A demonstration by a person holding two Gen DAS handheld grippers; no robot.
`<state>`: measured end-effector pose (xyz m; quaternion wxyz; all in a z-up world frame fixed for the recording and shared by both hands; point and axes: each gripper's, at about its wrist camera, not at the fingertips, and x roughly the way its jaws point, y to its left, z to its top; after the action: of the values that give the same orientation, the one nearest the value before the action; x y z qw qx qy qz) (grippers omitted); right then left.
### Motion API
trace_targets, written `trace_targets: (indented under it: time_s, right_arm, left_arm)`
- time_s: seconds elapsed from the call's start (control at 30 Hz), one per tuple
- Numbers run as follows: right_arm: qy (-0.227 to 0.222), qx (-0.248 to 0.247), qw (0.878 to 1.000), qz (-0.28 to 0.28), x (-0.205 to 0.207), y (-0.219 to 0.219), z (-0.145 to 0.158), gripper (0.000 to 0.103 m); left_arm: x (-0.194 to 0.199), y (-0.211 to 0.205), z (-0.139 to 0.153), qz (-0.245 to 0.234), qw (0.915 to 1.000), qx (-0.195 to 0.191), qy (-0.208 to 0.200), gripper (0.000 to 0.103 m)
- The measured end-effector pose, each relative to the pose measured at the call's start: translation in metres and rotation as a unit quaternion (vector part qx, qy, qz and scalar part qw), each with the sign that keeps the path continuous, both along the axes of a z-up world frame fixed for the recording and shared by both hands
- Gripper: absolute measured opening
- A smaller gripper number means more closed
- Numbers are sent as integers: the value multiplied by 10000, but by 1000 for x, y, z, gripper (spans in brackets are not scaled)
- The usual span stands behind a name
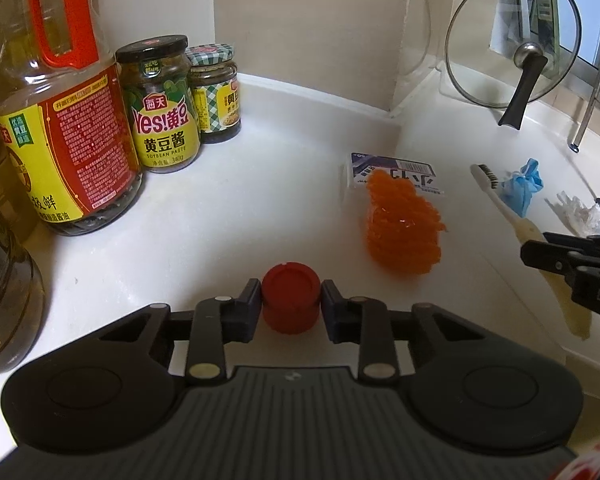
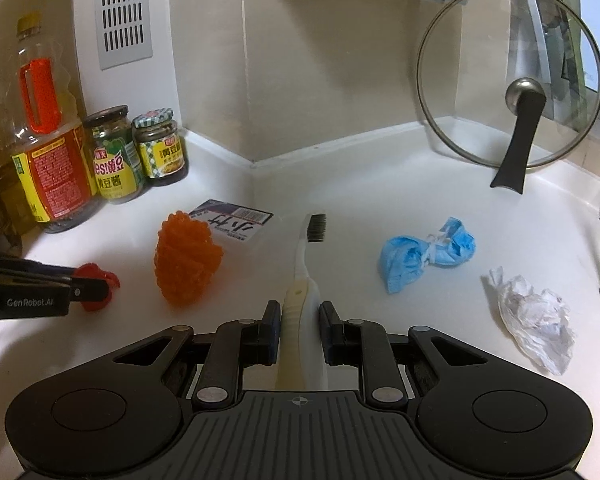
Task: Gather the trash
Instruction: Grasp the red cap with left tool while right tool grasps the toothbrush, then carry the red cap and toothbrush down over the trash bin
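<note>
The red cap (image 1: 291,304) is pinched by the left gripper (image 1: 291,307); the toothbrush (image 2: 300,304) is clamped by the right gripper (image 2: 299,324). The crumpled paper (image 2: 534,316) is fully seen in the right view only.

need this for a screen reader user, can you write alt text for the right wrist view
The right gripper is closed on the handle of a toothbrush lying on a white counter. At left, the left gripper pinches a red bottle cap beside an orange mesh scrubber; a blue face mask and crumpled white paper lie at right.
</note>
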<state>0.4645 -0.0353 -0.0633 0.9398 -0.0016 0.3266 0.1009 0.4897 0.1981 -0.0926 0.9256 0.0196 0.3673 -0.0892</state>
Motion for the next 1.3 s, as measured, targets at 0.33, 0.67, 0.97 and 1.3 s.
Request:
trace_targets:
  time_s: [0.33, 0.67, 0.97, 1.3]
  right_arm:
    - [43, 306, 9995, 16, -23, -15, 11, 21]
    - [-69, 544, 9977, 411, -63, -33, 35, 21]
    - [35, 861, 9918, 941, -111, -62, 44, 21]
    - [437, 1126, 9767, 1774, -161, -96, 37, 21]
  left_arm:
    - [-26, -5, 17, -19, 9999, -87, -119, 28]
    - [-86, -25, 37, 191, 9993, -269, -181, 28]
    - [-154, -63, 49, 413, 9982, -363, -231, 28]
    - [-223, -108, 47, 909, 9952, -342, -153, 28]
